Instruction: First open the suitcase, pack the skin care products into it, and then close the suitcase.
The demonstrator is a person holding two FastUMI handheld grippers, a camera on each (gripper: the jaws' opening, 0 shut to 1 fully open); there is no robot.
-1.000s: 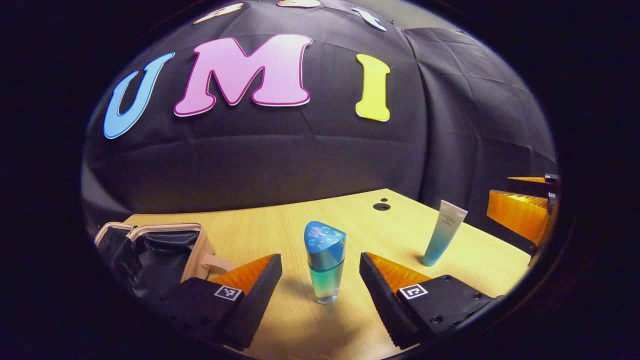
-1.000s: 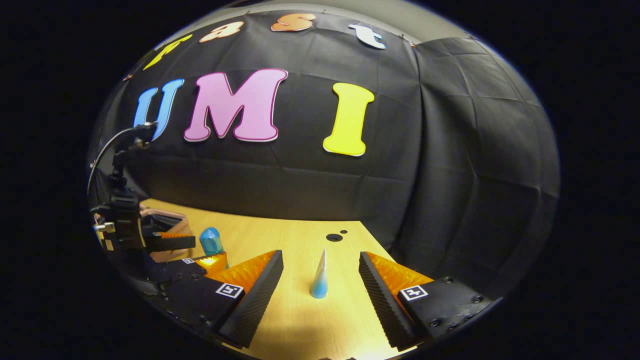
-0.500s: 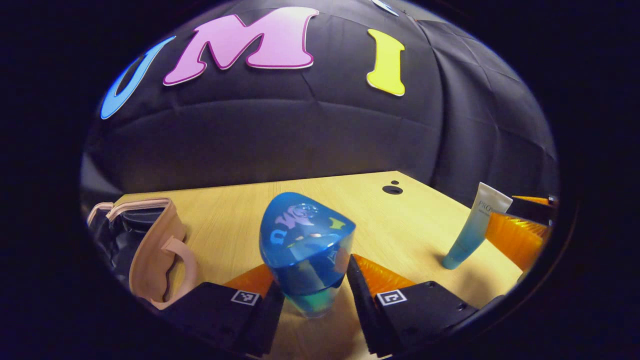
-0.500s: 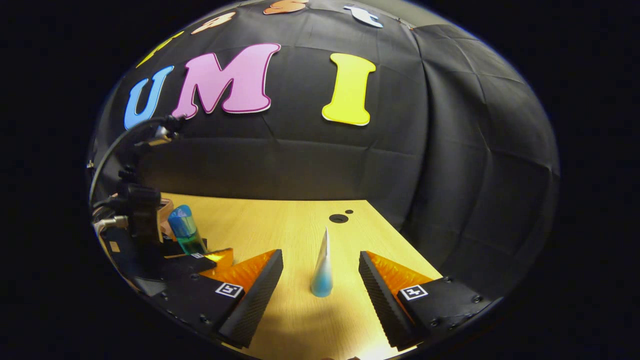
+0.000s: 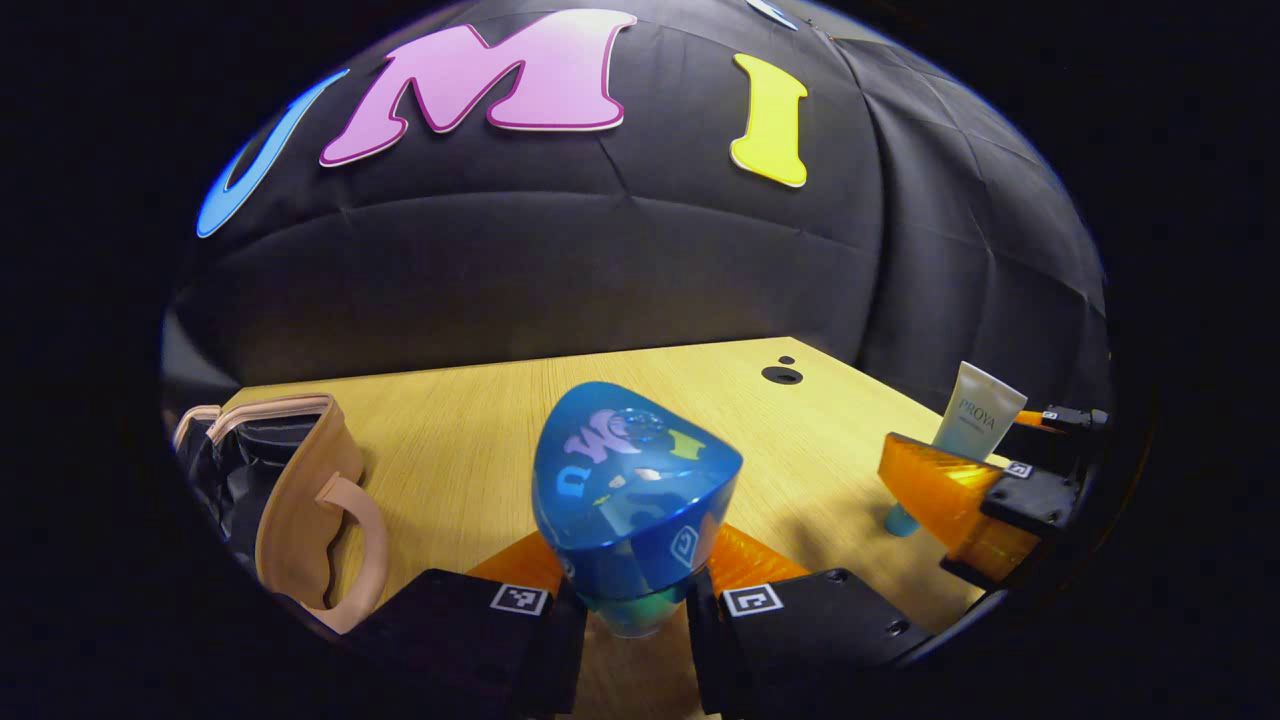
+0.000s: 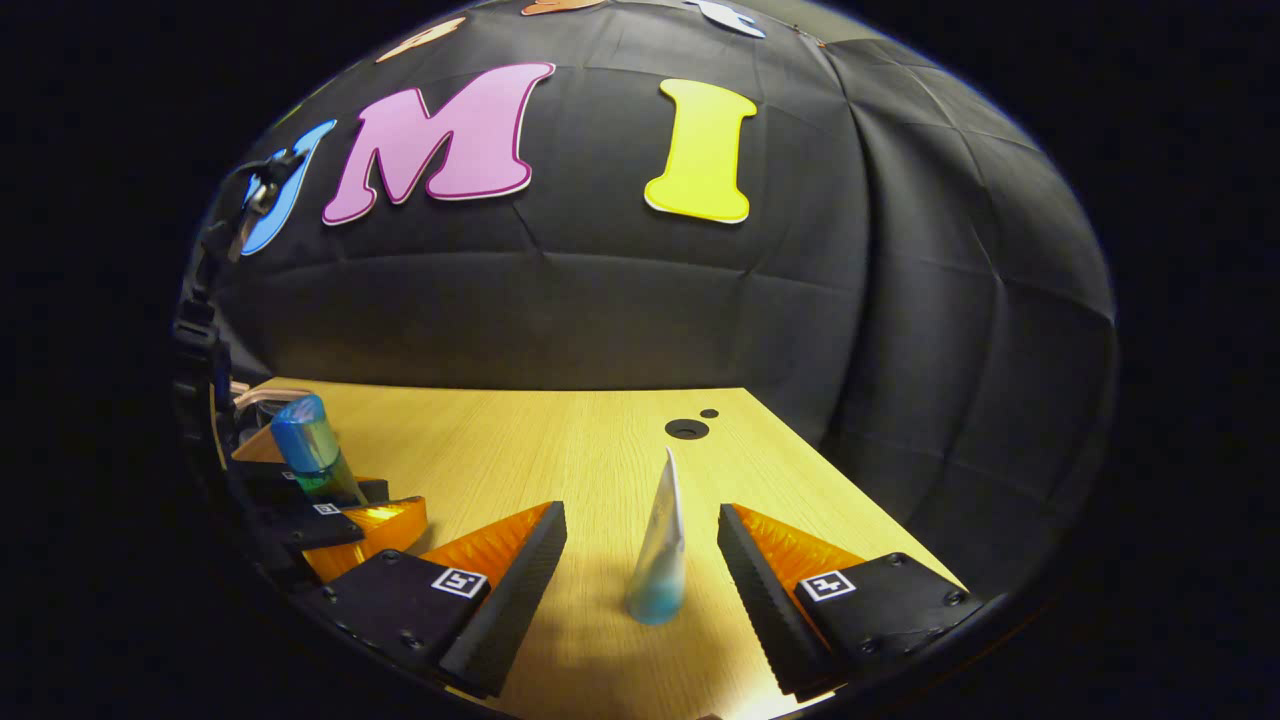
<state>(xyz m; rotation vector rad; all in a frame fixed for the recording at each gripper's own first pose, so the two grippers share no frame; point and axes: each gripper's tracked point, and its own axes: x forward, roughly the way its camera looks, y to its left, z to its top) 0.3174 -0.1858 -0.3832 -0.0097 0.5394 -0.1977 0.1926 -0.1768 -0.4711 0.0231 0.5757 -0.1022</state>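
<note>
Woodgrain table (image 5: 470,430), glossy wedge-capped bottle (image 5: 630,500)

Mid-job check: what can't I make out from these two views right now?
- Suitcase interior, left gripper view: cut off at the left edge, the lining too dark to tell what is inside.
- Blue bottle base, left gripper view: hidden between the left gripper fingers.
- Tube front, right gripper view: seen edge-on between the open right gripper fingers.

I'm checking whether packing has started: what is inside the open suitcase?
The suitcase stands open at the table's left; only dark lining shows inside, and its pink wall hides the bottom. The blue bottle is outside, in the left gripper.
</note>
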